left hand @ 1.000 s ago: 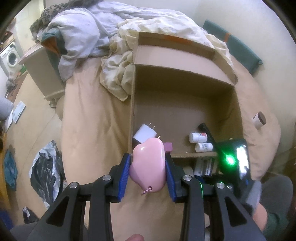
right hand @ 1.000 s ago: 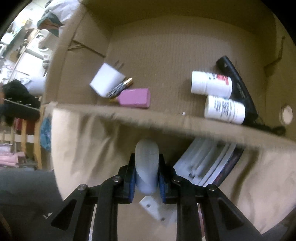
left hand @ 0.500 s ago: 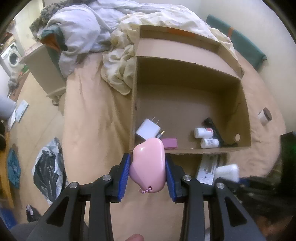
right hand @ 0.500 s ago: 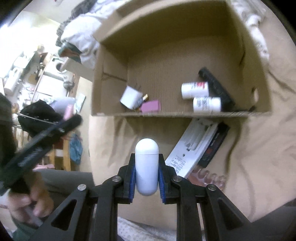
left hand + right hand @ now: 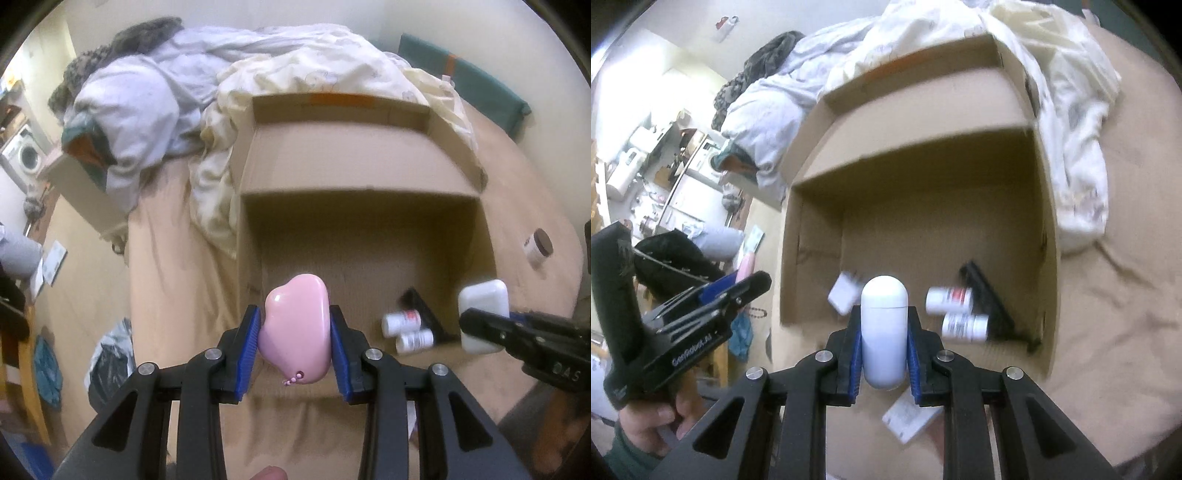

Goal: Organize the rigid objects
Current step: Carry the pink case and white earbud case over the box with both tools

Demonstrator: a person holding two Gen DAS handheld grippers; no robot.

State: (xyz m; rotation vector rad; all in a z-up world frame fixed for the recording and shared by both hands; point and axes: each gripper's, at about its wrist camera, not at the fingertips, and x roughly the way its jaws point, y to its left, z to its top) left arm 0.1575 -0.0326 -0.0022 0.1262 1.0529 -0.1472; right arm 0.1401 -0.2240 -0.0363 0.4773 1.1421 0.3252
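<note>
Left wrist view: the left tongs (image 5: pixel 293 341) are clamped on a glossy pink case (image 5: pixel 295 334), blue pads pressing both its sides, a small bead chain dangling from its near end. It hangs just above the near wall of an open cardboard box (image 5: pixel 484 236) that sits on the bed (image 5: pixel 170 280). Inside the box, near the right corner, lie two white bottles (image 5: pixel 408 330) beside a black flat object (image 5: pixel 424 314). At the right edge the right tongs (image 5: pixel 476 325) carry a white case (image 5: pixel 482 308). A brown-lidded jar (image 5: pixel 538 248) stands on the bed outside the box.

Right wrist view: the right tongs (image 5: pixel 884 350) are closed tight on the white rounded case (image 5: pixel 884 332), held upright over the box's near edge. Below, a white charger (image 5: pixel 844 297) lies on the box floor, left of the bottles (image 5: pixel 956 314). A white carton (image 5: pixel 910 419) rests on the bed under the tongs. The left tongs (image 5: pixel 746 291) show at the left, gripped by a hand (image 5: pixel 659 421).

To do this step well, I would carry each case past the near wall, lower it over bare cardboard, away from the bottles and charger, and release low so neither bounces or rolls. Keeping the two tongs apart should avoid a clash.
</note>
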